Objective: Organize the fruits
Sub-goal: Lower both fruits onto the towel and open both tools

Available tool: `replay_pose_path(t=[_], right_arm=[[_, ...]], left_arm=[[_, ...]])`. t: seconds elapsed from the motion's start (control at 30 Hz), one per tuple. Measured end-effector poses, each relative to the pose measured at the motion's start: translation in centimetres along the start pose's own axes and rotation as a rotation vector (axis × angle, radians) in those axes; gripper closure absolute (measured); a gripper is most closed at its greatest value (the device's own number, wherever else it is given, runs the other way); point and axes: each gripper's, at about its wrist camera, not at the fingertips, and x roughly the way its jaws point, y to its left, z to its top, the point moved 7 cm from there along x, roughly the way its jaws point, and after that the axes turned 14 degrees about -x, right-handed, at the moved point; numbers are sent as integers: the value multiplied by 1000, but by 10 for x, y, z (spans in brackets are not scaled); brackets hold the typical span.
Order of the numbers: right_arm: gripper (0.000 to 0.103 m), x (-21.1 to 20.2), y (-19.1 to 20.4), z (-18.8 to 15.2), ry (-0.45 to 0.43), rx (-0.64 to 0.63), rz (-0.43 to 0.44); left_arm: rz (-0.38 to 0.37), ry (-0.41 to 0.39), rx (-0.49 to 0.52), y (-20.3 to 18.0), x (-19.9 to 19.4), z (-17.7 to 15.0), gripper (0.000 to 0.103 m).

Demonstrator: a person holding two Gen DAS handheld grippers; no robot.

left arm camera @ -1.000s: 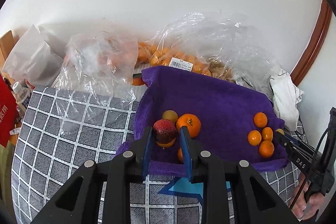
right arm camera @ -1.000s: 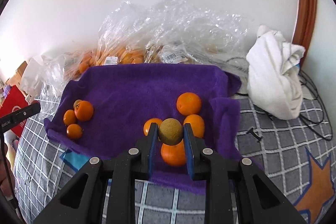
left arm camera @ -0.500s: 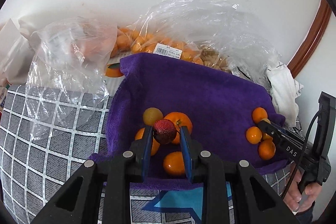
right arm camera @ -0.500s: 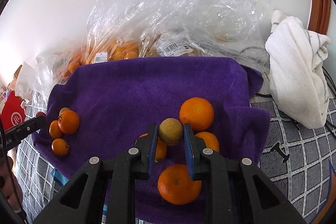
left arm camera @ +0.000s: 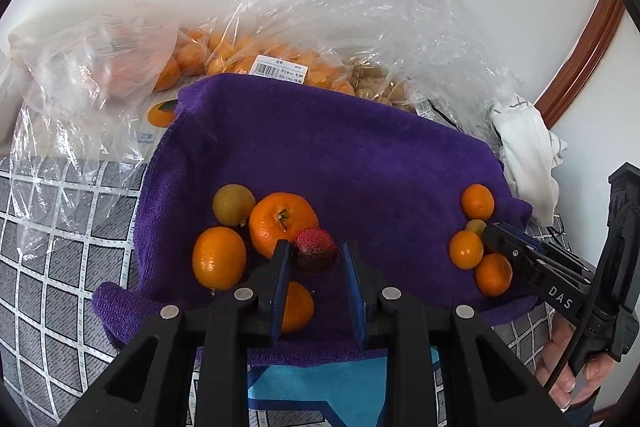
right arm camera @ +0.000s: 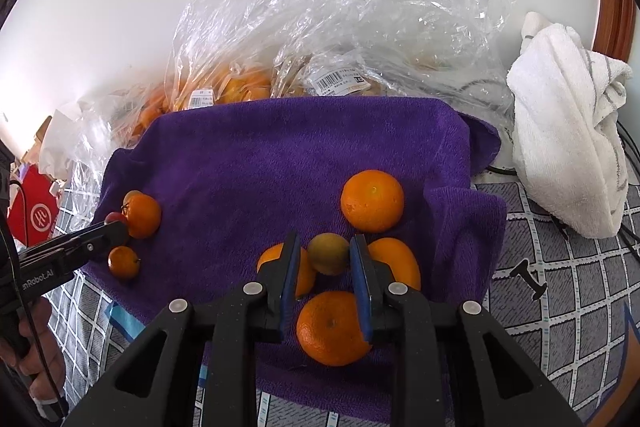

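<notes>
A purple towel lies on the checked cover and carries two groups of fruit. My left gripper is shut on a small dark red fruit above the left group: a large orange, a brown-green round fruit and two small oranges. My right gripper is shut on a brown-green round fruit among several oranges of the right group. The right gripper also shows in the left wrist view, at the right group.
Clear plastic bags of oranges and other fruit lie behind the towel against the white wall. A white cloth lies at the right, next to black cables. A red packet sits at the far left. The towel has bare room in its middle.
Both grippers have moved forward over the towel, each still carrying its fruit. The left one now sits lower among the left group, the right one among the right group.
</notes>
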Motion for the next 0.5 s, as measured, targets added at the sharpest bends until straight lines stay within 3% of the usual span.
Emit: replay_pose_path(t=[0.3,0.5], right_arm=[[74,-19,-10,-5,-28,2,-37],[74,-27,-15,-11,-32,3,-67]], left_arm=[[15,11,56,-19,7,-6,78],[46,37,38,-17,15,-10,78]])
